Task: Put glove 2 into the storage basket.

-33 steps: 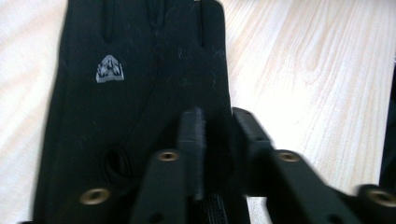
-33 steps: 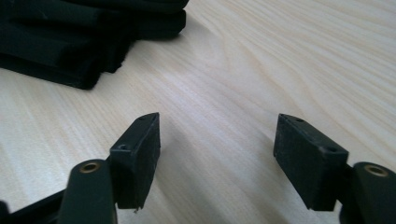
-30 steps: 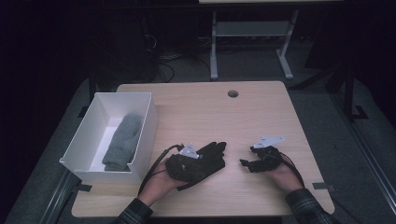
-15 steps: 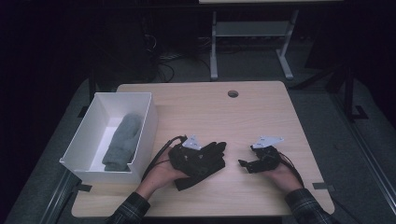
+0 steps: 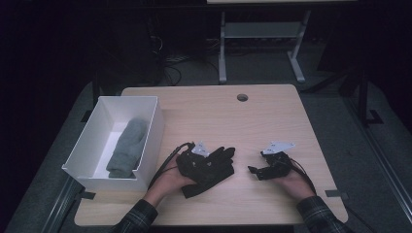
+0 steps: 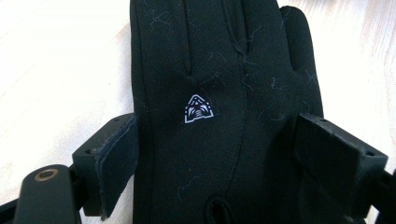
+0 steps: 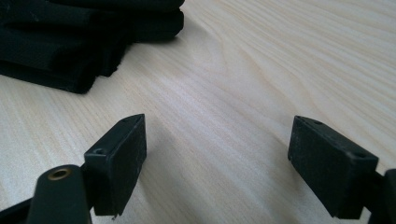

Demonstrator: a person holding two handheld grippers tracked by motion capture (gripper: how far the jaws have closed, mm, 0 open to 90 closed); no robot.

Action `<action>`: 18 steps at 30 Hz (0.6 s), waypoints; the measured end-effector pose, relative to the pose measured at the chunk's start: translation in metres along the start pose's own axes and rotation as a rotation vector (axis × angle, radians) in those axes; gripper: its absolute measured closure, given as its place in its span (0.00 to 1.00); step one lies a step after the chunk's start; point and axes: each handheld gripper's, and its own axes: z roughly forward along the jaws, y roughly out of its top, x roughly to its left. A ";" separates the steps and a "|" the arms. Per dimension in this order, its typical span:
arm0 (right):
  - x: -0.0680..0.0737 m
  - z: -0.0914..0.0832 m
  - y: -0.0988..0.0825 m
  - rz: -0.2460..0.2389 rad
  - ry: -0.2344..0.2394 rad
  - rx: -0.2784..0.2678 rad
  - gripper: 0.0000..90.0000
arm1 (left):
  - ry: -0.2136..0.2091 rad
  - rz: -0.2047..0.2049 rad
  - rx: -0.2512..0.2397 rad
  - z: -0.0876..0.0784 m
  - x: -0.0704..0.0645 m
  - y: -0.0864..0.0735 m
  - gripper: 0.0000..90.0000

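The left claw [image 6: 215, 154] has edged forward over the black glove [image 5: 210, 165] lying just right of the white box [image 5: 145, 141] on the desk [image 5: 272, 116], jaws spread astride it, likely poised to pinch. The right claw [image 7: 219, 163], spread and empty, rests beside the glove.

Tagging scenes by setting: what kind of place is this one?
Likely a lab or data-collection workspace, dimly lit: a light wooden desk with a cable hole, loose cables on the floor behind it, and a white open box holding a grey folded cloth.
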 end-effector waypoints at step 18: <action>0.000 0.000 0.000 -0.007 0.003 -0.001 0.22 | -0.105 -0.011 0.029 -0.003 -0.006 0.002 0.68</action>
